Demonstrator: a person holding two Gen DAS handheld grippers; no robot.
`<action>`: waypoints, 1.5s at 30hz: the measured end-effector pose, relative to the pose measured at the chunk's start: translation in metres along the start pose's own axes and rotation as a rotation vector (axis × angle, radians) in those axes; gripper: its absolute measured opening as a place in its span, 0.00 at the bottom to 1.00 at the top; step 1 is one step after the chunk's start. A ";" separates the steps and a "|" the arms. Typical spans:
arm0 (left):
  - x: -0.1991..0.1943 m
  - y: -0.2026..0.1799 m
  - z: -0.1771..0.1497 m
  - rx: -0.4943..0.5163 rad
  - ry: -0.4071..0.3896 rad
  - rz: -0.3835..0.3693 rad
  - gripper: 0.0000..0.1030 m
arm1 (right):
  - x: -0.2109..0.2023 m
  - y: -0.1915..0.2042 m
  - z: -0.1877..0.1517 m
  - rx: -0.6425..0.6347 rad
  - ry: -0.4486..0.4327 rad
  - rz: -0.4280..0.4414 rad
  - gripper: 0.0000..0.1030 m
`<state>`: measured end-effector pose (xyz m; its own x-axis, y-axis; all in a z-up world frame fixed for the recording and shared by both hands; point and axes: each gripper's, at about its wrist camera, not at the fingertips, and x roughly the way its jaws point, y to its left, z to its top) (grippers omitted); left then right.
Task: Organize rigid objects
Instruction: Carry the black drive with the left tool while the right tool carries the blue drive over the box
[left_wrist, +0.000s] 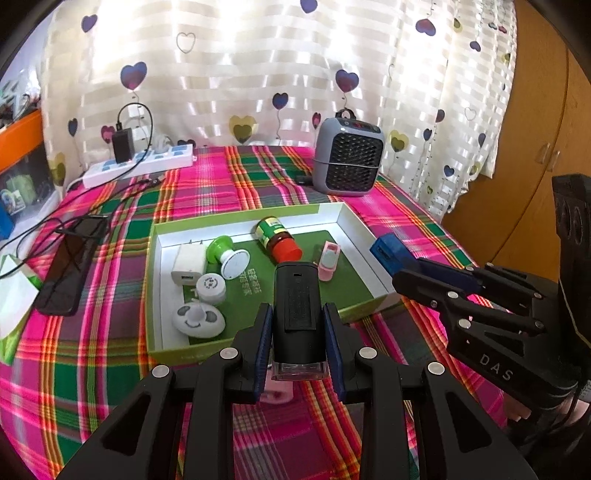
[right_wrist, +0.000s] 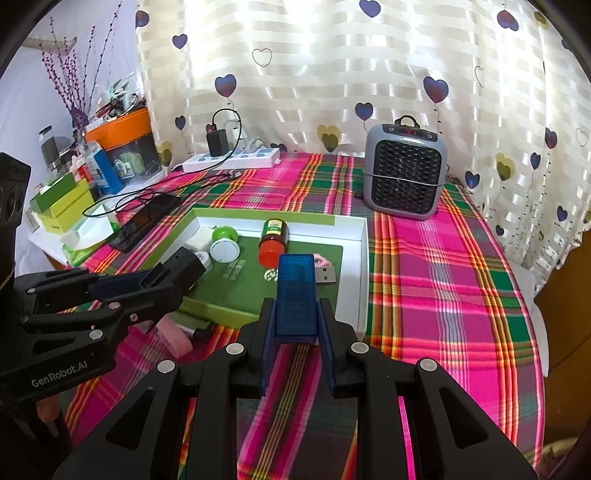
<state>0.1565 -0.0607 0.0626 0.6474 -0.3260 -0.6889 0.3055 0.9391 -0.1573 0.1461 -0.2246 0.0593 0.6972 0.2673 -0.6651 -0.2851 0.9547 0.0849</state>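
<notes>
A table covered by a pink, green and red plaid cloth (left_wrist: 207, 192) was shown from two wrist cameras. In the left wrist view, the left gripper (left_wrist: 298, 332) was clenched on a black cylindrical device (left_wrist: 295, 306) with a clear end cap, held between the blue pads above the near edge of a shallow green-and-white box (left_wrist: 159, 236). Inside the box were seen a white USB charger (left_wrist: 188, 264) at nine o'clock, a green and white bottle lying on its side (left_wrist: 225, 256), a small white round case (left_wrist: 210, 287), an oval white gadget (left_wrist: 198, 319) at seven o'clock, a jar with a red lid and green label (left_wrist: 279, 240) lying on its side at twelve o'clock, and a small pink item (left_wrist: 328, 258) at two o'clock.

In the right wrist view, the right gripper (right_wrist: 297, 325) was clamped on a translucent blue USB tester (right_wrist: 297, 295), its metal plug pointing to three o'clock, held over the box's near right corner.

Behind the box, a grey fan heater (left_wrist: 347, 155) stood at one o'clock and a white power strip (left_wrist: 140, 166) with a black adapter lay at eleven o'clock. A dark phone (left_wrist: 70, 266) lay at nine o'clock, outside the box. A heart-patterned curtain (left_wrist: 258, 66) hung behind.
</notes>
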 end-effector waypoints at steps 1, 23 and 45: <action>0.003 0.001 0.002 -0.005 0.004 -0.002 0.25 | 0.002 -0.001 0.002 0.002 0.002 0.001 0.22; 0.048 0.011 0.021 -0.026 0.049 0.001 0.25 | 0.064 -0.021 0.042 0.022 0.078 0.021 0.22; 0.078 0.011 0.022 -0.026 0.116 0.005 0.25 | 0.112 -0.027 0.052 0.012 0.172 0.013 0.22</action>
<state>0.2263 -0.0783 0.0227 0.5632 -0.3076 -0.7669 0.2831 0.9438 -0.1706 0.2660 -0.2131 0.0206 0.5703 0.2546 -0.7810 -0.2849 0.9530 0.1026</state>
